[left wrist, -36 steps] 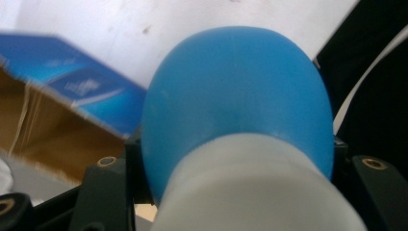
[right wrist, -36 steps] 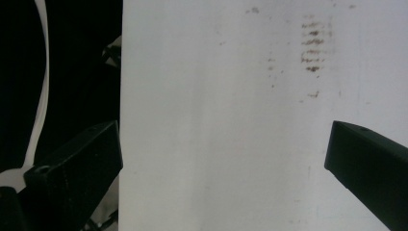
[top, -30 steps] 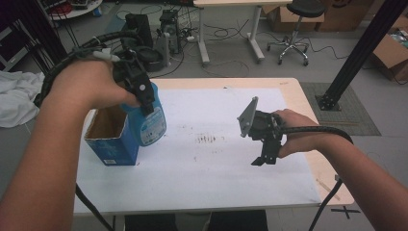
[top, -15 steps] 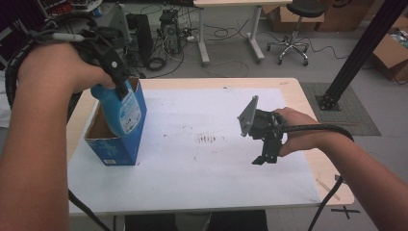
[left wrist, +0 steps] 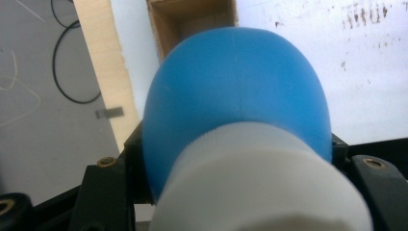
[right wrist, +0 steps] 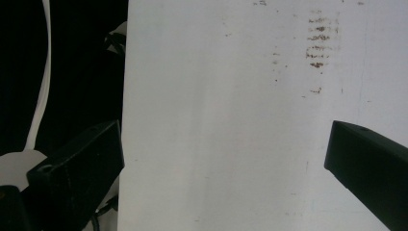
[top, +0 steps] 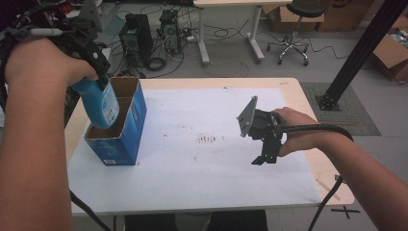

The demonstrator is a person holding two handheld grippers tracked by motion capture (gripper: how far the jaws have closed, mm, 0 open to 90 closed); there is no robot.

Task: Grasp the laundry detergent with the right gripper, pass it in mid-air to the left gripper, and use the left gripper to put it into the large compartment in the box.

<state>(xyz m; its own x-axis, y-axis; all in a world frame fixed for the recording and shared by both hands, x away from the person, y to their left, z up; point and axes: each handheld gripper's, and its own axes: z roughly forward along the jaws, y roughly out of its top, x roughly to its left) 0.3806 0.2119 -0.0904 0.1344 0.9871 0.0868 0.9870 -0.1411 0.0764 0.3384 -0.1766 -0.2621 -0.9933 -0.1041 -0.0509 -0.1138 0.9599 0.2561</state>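
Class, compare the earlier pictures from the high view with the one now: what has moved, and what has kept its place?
The left gripper, shut on the blue bottle, has carried it from beside the blue box, on its right, up and across to hang tilted over the box's open top. Nothing was let go. The box, the right gripper with its jaws open and the table stayed put.

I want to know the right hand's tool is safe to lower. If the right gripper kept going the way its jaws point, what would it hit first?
The right gripper, open and empty, points down at the bare white sheet covering the table; probably nothing lies between.
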